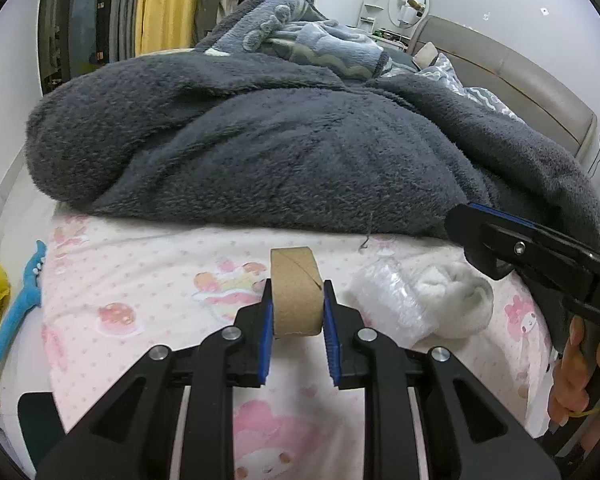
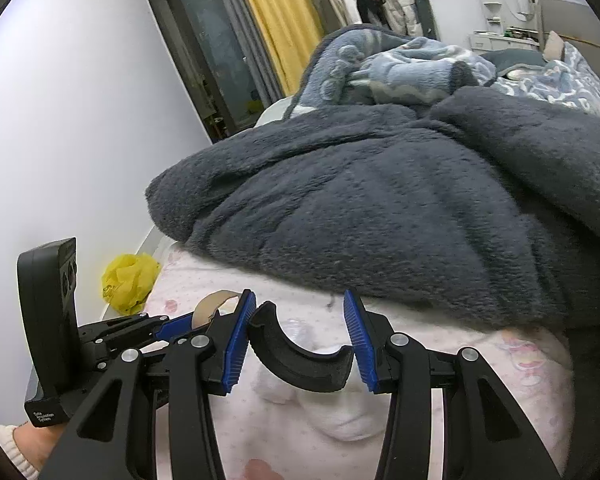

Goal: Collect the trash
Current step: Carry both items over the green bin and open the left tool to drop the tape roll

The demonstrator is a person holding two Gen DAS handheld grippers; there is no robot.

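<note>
**Left tool clamped on the cardboard tube, right tool holding a black curved piece**

In your left wrist view, your left tool point(image 1: 296, 308) sits at the lower centre, its blue pads point(image 1: 267, 320) pressed against both sides of a brown cardboard tube point(image 1: 296, 294). The tube stands between the pads over the pink patterned bed sheet point(image 1: 140, 280). Just to the right of it on the sheet lie a crumpled clear plastic wrapper point(image 1: 388, 300) and, touching that, a white sock-like bundle point(image 1: 460, 300). Your right tool point(image 1: 480, 240) reaches in from the right edge above them, with your right hand point(image 1: 580, 368) on its grip.

In your right wrist view, your right tool point(image 2: 300, 340) sits at the lower centre with a black curved piece point(image 2: 300, 364) spanning the gap between its blue pads; its two ends meet the pads, so the tool is clamped on it. Your left tool point(image 2: 172, 328) shows at the lower left with the tube point(image 2: 212, 306) in it.

A dark grey fleece blanket point(image 1: 280, 152) fills the middle of both views, behind the sheet. A yellow plastic bag point(image 2: 128, 280) lies by the wall at the left, and a blue toy point(image 1: 20, 300) at the left edge of the left view.
</note>
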